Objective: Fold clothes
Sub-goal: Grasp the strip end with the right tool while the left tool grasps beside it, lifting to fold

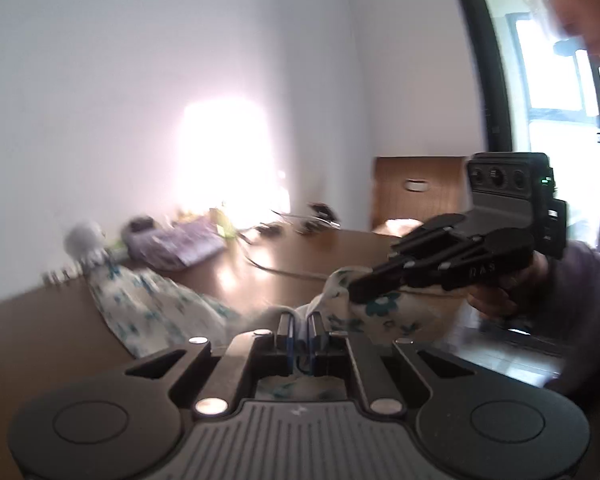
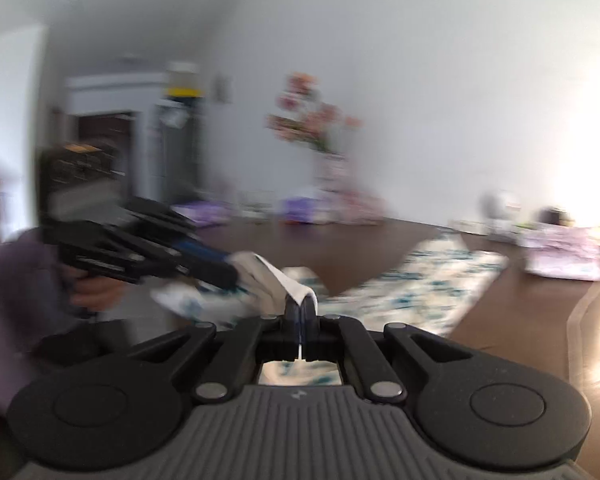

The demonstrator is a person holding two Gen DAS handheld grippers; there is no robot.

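A white garment with a blue-green flower print (image 1: 148, 304) lies stretched across the brown table (image 1: 44, 320). In the left wrist view my left gripper (image 1: 300, 322) is shut on a raised edge of this cloth. To its right, my right gripper (image 1: 354, 286) is clamped on the same edge close by. The right wrist view shows my right gripper (image 2: 300, 306) shut on a white fold, the cloth (image 2: 412, 288) trailing away to the right over the table (image 2: 340, 248). There my left gripper (image 2: 230, 276) pinches the cloth at the left. Both views are blurred.
Purple folded textiles (image 1: 180, 246) and cables (image 1: 284, 268) lie at the table's far side by the wall. A wooden chair back (image 1: 420, 192) stands behind the table. A vase of pink flowers (image 2: 320, 140) and more folded items (image 2: 564, 252) sit along the wall.
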